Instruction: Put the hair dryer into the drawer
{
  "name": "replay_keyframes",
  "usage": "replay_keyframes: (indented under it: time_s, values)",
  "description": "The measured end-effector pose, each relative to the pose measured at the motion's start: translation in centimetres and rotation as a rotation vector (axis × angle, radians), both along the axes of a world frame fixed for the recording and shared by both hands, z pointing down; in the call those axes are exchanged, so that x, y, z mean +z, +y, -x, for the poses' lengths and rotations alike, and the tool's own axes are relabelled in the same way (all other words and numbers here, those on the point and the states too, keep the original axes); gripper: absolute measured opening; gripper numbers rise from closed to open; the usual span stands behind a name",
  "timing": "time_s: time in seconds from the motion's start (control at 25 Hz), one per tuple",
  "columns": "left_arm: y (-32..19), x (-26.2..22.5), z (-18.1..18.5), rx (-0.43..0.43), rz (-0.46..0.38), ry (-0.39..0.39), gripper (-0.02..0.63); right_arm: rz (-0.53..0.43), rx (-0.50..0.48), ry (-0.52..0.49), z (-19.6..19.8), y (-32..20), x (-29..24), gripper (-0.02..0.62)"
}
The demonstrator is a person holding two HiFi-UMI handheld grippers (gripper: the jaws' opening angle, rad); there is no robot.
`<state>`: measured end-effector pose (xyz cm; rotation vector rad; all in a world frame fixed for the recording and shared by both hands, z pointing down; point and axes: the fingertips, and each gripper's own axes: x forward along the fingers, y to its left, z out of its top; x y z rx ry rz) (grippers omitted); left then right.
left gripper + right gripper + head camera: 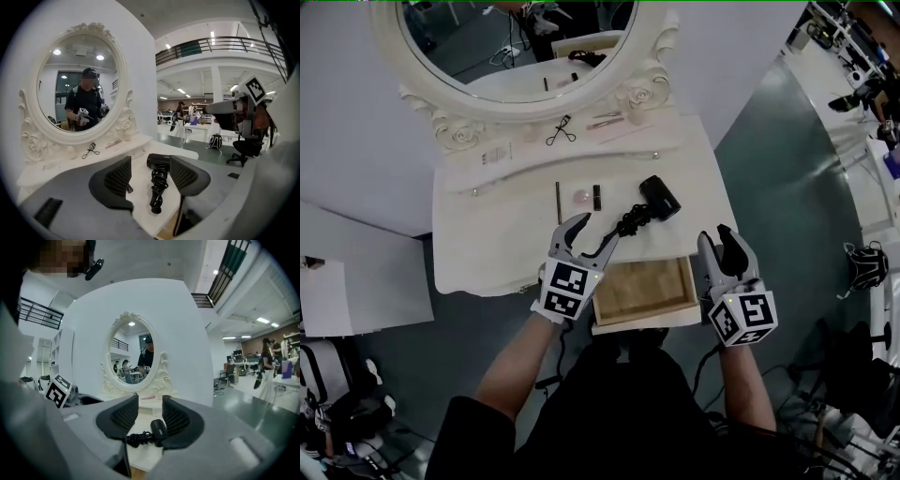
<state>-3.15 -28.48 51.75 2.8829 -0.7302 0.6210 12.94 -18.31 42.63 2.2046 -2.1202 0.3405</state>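
The black hair dryer (pixel 658 199) lies on the white vanity top (pixel 497 234), its cord wound round the handle (pixel 628 223). Just in front of it the wooden drawer (pixel 644 291) stands pulled out with nothing inside. My left gripper (pixel 591 236) hovers open at the drawer's left corner, close to the handle end. In the left gripper view the hair dryer (pixel 158 180) lies ahead between the open left gripper (pixel 151 178) fingers, apart from them. My right gripper (pixel 719 240) is open beside the drawer's right edge. In its own view the right gripper (pixel 150 416) faces the hair dryer (pixel 158 430) from a distance.
An oval mirror (pixel 517 42) stands at the back of the vanity. On its shelf lies an eyelash curler (pixel 561 131). A pencil (pixel 559 202), a pink item (pixel 580 196) and a lipstick (pixel 596 197) lie left of the dryer. A backpack (pixel 865 264) sits on the floor at right.
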Motion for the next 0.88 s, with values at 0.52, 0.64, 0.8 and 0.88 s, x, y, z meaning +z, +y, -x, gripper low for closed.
replay_keyframes:
  time_s: [0.52, 0.64, 0.8, 0.88]
  values:
    - [0.1, 10.9, -9.9, 0.224, 0.156, -0.286, 0.303, 0.023, 0.18, -0.062, -9.0, 4.9, 2.2, 0.156]
    - [-0.4, 12.7, -11.4, 0.237, 0.166, -0.336, 0.311, 0.034, 0.217, -0.073, -10.5, 6.2, 2.8, 0.156]
    - [-1.1, 15.4, -12.4, 0.233, 0.186, -0.413, 0.322, 0.044, 0.257, -0.081, -12.1, 7.7, 3.3, 0.156]
    - [-1.4, 16.5, -12.6, 0.23, 0.205, -0.44, 0.324, 0.047, 0.272, -0.083, -12.7, 8.2, 3.5, 0.156]
